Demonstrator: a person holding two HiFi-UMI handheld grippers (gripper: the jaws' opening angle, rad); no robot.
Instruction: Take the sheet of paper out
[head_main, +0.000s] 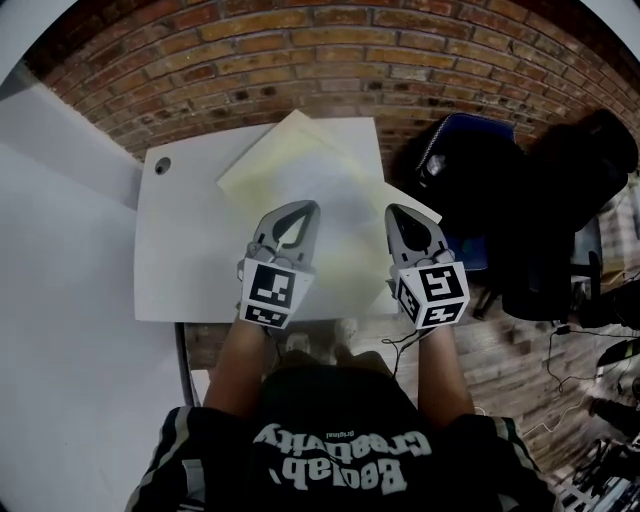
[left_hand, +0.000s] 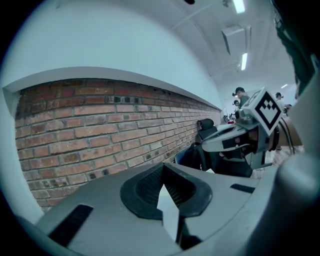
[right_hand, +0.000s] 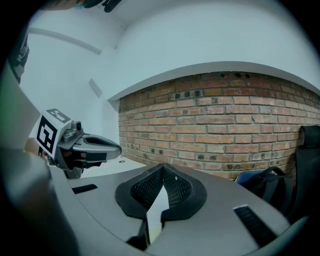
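Note:
A pale yellow sheet of paper (head_main: 300, 165) lies flat and askew on the white table (head_main: 190, 250), its far corner reaching towards the brick wall. My left gripper (head_main: 303, 207) hovers over the sheet's near part, shut with nothing between its jaws. My right gripper (head_main: 394, 210) is level with it near the sheet's right corner, also shut and empty. In the left gripper view the pads (left_hand: 150, 187) meet, and the right gripper (left_hand: 220, 142) shows beyond them. In the right gripper view the pads (right_hand: 175, 187) are pressed together too, with the left gripper (right_hand: 102, 146) off to the side.
A cable hole (head_main: 162, 165) sits at the table's far left corner. The brick wall (head_main: 300, 50) runs behind the table. A dark blue bag and a black chair (head_main: 470, 170) stand to the right of the table. Cables (head_main: 590, 370) lie on the floor at right.

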